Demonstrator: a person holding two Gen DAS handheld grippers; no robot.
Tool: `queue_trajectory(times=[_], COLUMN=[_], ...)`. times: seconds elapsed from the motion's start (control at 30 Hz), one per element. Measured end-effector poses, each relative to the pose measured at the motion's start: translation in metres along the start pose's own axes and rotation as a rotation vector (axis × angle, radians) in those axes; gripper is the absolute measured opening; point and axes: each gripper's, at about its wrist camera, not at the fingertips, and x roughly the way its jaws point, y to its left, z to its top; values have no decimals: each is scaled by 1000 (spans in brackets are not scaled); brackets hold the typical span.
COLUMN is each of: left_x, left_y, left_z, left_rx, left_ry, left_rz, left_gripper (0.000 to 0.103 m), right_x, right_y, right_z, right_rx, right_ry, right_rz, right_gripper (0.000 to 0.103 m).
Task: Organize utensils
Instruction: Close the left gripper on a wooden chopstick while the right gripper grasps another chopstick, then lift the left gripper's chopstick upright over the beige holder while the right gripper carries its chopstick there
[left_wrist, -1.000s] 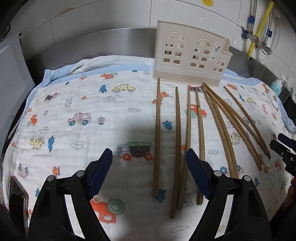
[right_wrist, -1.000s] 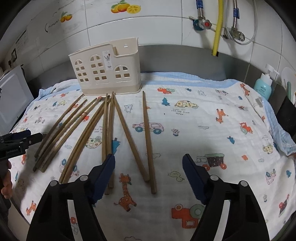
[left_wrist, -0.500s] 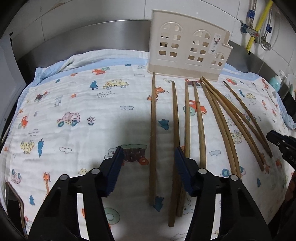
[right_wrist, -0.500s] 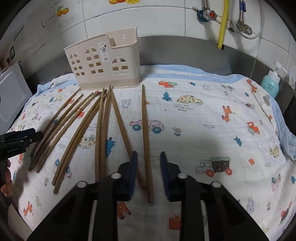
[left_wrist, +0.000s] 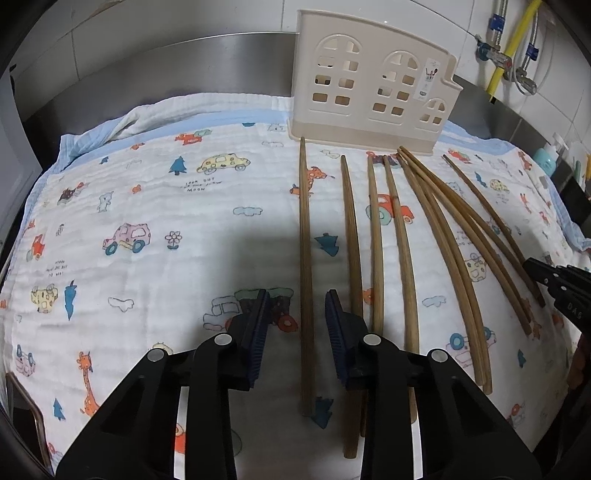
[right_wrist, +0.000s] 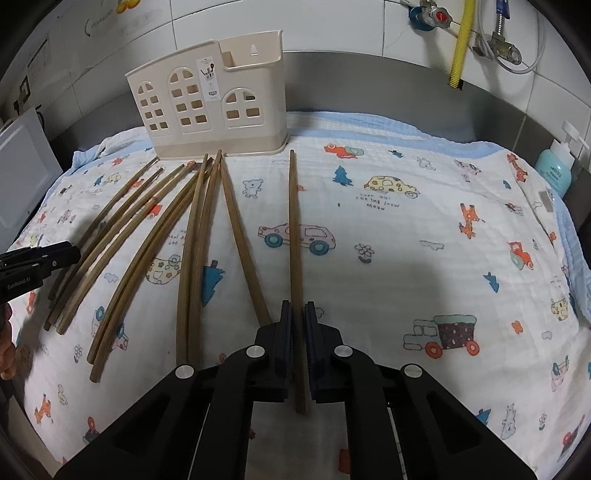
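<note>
Both hand-held grippers have just been closing, each over a different end chopstick of the row.

Left wrist view: the left hand-held gripper (left_wrist: 295, 325) has narrowed its jaws, but a gap remains on either side of the chopstick (left_wrist: 305, 258) lying between them, so it is not gripped. That stick lies on the cloth (left_wrist: 129, 206), its far tip just before the holder (left_wrist: 373, 81). The other chopsticks (left_wrist: 424, 240) fan out to its right, all in front of the holder. At the right edge the other hand-held gripper pokes in; from here I cannot tell its state.

Right wrist view: the right hand-held gripper (right_wrist: 298, 321) has closed its pads onto a single chopstick (right_wrist: 294, 229), which still seems to lie flat on the cloth (right_wrist: 424, 258), pointing toward the holder (right_wrist: 218, 107). The remaining chopsticks (right_wrist: 147, 229) spread to its left, their far tips near the holder's base. A soap bottle (right_wrist: 554, 166) stands well right of the holder.
</note>
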Motion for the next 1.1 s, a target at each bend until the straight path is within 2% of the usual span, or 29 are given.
queue_trajectory(times=[0.17,0.3,0.47,0.8,0.97,1.1], left_x=[1,0,-2,-1,-3,-12], left_y=[-2,-10,-11,-20,-10,-6], left_z=[0,-1,-3,-6,-3,-2], left_rx=[5,34,35,94,67,60], left_ry=[-2,-11,-14,-19,-1,-12], left_rz=[19,41,60,114,68,24], left_gripper=[28,15,7,6,7,5], right_x=[0,0,0,1,-3,-24], right_y=[0,2,1,3,4,9], right_z=[-2,-2,-3,-2,-1,1], right_rx=[4,-8,-7,-14,-8,-24], right_ry=[-4,-10,-14,-17,-21,-64], right_rz=[2,-8,-5,-16,-9,-14], right_gripper=[7,7,7,7,7,7])
